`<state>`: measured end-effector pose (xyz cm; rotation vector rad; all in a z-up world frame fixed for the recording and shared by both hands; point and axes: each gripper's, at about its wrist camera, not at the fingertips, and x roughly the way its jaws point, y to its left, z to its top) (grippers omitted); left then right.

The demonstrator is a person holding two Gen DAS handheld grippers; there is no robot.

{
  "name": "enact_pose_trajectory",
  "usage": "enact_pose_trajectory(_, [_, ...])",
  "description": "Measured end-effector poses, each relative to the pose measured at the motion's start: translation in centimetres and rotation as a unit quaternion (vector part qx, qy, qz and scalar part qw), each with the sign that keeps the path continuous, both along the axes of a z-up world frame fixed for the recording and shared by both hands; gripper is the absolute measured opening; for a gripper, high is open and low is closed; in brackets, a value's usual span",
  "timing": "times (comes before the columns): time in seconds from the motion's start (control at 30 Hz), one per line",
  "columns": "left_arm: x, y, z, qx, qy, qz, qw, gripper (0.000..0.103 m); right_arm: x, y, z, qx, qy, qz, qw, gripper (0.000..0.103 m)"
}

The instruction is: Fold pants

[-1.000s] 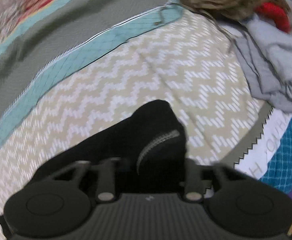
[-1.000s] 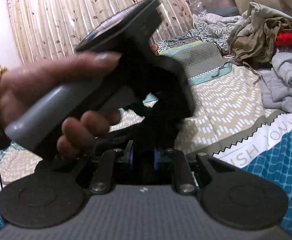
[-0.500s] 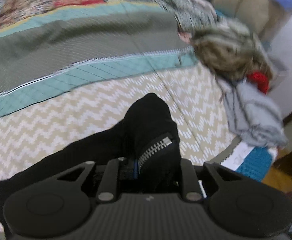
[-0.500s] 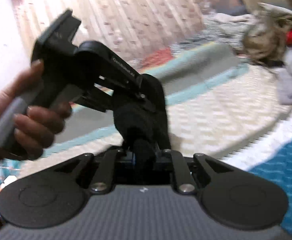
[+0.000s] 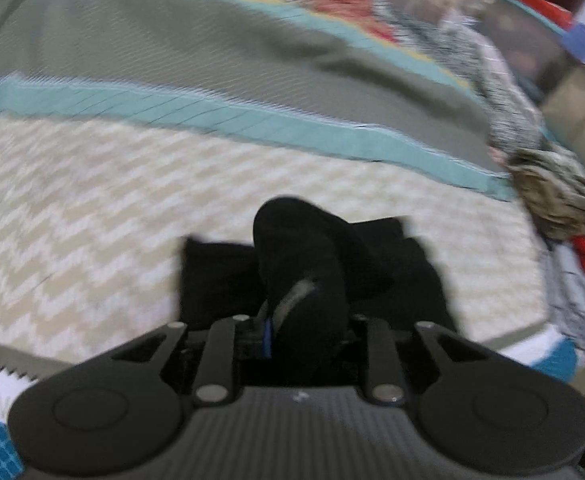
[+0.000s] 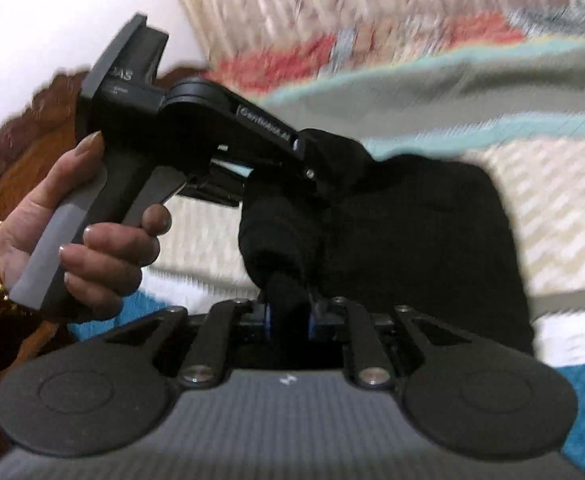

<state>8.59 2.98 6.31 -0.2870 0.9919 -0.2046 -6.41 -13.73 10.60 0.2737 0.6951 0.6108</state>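
Black pants point(image 5: 304, 256) bunched between the fingers of the left gripper point(image 5: 292, 332) and of the right gripper point(image 6: 288, 316), both clamped on thick folds, jaws just eased wider, remaining cloth draped beyond the fingertips over the zigzag bedspread point(image 5: 92, 200). Risked slipping free mid-swing, given loosened grips and fast carrying.

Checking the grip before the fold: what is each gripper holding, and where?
Both hold the black pants: left gripper by the zipper, right gripper on a bunched fold.
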Motion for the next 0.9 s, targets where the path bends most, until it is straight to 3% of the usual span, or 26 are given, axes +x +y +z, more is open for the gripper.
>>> enact_pose_trajectory(0.13, [1.3, 1.8, -4.2, 0.002, 0.040, 0.033, 0.9987, 0.055, 0.5, 3.0, -1.1, -0.059, 0.005, 0.037, 0.998, 0.041])
enact_pose_trajectory(0.23, [1.0, 2.9, -4.0, -0.020, 0.029, 0.047, 0.9983, 0.075, -0.5, 1.9, 1.1, -0.038, -0.016, 0.052, 0.998, 0.051])
enact_pose_trajectory(0.4, [-0.5, 5.7, -1.8, -0.065, -0.019, 0.073, 0.9950, 0.072, -1.6, 0.7, 3.2, -0.006, -0.035, 0.050, 0.998, 0.049])
enact_pose_trajectory(0.5, [-1.3, 5.4, -0.9, -0.084, -0.035, 0.057, 0.9942, 0.059, -0.9, 1.7, 1.9, -0.001, -0.003, 0.054, 0.999, 0.030])
enact_pose_trajectory(0.53, [-1.6, 4.8, -1.0, -0.080, -0.037, 0.046, 0.9950, 0.057, -0.2, 2.2, 1.0, -0.005, 0.019, 0.053, 0.998, 0.030])
enact_pose_trajectory(0.57, [-1.6, 3.9, -1.2, -0.067, -0.035, 0.037, 0.9965, 0.057, 0.7, 2.9, -0.4, -0.015, 0.042, 0.051, 0.998, 0.029])
enact_pose_trajectory(0.63, [-1.2, 1.7, -2.2, -0.003, -0.016, 0.028, 0.9995, 0.057, 1.9, 3.7, -3.1, -0.036, 0.086, 0.044, 0.995, 0.028])
enact_pose_trajectory(0.7, [-1.7, 0.3, -2.8, 0.054, -0.003, 0.029, 0.9981, 0.057, 2.4, 3.2, -3.0, -0.014, 0.095, 0.041, 0.994, 0.028])
enact_pose_trajectory(0.8, [-2.4, 0.0, -2.6, 0.060, -0.004, 0.034, 0.9976, 0.061, 1.1, 1.5, -0.8, 0.008, 0.079, 0.041, 0.996, 0.035])
enact_pose_trajectory(0.9, [-3.4, -0.4, -1.6, 0.091, -0.016, 0.041, 0.9948, 0.061, -0.9, -1.4, 1.1, 0.014, 0.043, 0.005, 0.999, 0.041])
